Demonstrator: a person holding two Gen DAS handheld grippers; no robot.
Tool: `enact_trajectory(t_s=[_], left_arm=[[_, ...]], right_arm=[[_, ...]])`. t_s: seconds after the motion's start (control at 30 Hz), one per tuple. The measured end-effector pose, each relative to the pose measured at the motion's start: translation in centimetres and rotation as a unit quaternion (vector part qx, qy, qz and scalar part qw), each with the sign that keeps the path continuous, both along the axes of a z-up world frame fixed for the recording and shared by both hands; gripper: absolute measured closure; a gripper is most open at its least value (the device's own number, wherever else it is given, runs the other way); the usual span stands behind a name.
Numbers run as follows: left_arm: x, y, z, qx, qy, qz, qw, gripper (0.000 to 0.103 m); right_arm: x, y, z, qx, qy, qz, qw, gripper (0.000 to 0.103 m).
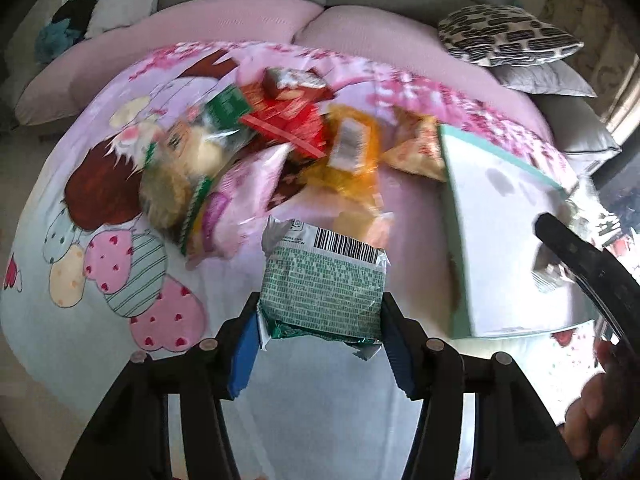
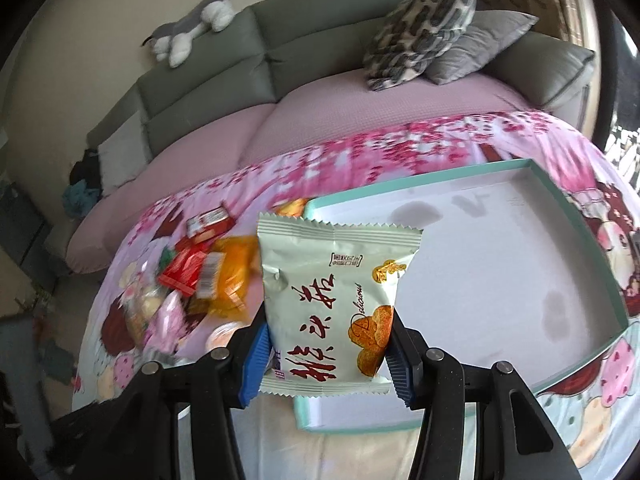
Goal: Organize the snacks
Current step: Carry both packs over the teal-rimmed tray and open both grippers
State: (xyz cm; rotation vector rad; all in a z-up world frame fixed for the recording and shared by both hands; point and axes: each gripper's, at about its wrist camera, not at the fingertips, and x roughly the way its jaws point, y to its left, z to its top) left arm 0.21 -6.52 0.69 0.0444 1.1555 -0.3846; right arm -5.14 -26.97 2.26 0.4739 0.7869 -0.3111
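The left claw [image 1: 320, 344] is clamped on a green-printed snack packet [image 1: 322, 284], held up off the blanket [image 1: 80, 320] just left of the white tray [image 1: 512, 248]. The right claw [image 2: 326, 356] grips a pale snack bag [image 2: 332, 300] over the tray's [image 2: 500, 280] left edge. The remaining snack pile [image 1: 280, 148], blurred and perhaps half a dozen packs, lies on the blanket left of the tray.
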Motion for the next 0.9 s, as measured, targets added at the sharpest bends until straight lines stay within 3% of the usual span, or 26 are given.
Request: enact_trajectory(t_s=[0.23, 0.47, 0.77, 0.9], left_arm=[[1.5, -5.3, 1.8, -0.018, -0.024, -0.058, 0.9979, 0.045], [4.1, -12.7, 1.6, -0.043, -0.03, -0.117, 0.9917, 0.045], [6.3, -20.3, -0.6, -0.037, -0.051, -0.161, 0.9849, 0.045], [7.5, -21.7, -2.2, -0.03, -0.043, -0.151, 0.9871, 0.044]], right_arm=[[0.3, -5.0, -1.0, 0.002, 0.014, -0.062, 0.998, 0.049], [-0.1, -10.0, -1.8, -0.011, 0.012, -0.122, 0.992, 0.049], [0.8, -14.8, -3.8, -0.017, 0.028, -0.165, 0.986, 0.049], [1.1, -15.2, -4.3, -0.025, 0.034, -0.161, 0.986, 0.048]])
